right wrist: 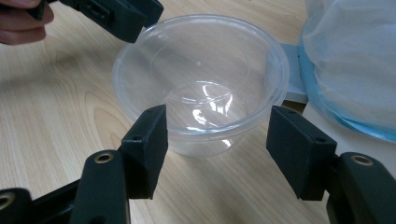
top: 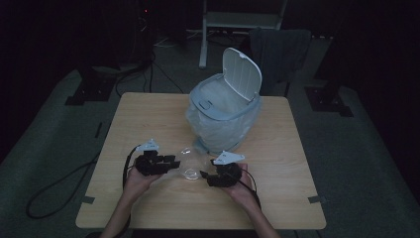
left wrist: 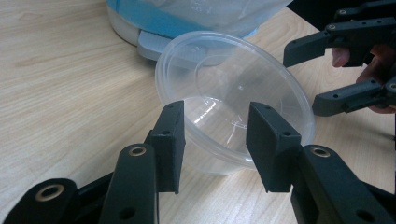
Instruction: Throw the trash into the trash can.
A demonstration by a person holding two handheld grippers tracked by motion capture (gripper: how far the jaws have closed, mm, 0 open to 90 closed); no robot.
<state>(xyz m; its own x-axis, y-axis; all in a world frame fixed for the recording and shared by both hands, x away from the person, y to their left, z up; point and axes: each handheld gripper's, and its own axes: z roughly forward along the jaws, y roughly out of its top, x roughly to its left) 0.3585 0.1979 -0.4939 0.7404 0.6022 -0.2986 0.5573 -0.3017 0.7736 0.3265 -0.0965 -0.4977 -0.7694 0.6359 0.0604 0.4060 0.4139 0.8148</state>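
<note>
A clear plastic bowl [top: 188,162] [left wrist: 224,79] [right wrist: 201,70] sits empty on the wooden table [top: 148,114], just in front of the bin. My left gripper [top: 176,162] [left wrist: 215,116] is open at the bowl's left, its jaws standing on either side of the bowl's lower wall. My right gripper [top: 203,174] [right wrist: 217,116] is open at the bowl's right, jaws spread about as wide as the bowl and close in front of it. Each gripper view catches the other gripper beyond the bowl: the right gripper [left wrist: 308,74] and the left gripper [right wrist: 121,14].
A pale blue bin [top: 223,116] with a plastic liner [right wrist: 350,56] and its white lid [top: 241,74] raised stands behind the bowl, its foot pedal [left wrist: 154,46] nearly touching the rim. A dark chair [top: 280,52] and cables [top: 54,188] lie on the floor around the table.
</note>
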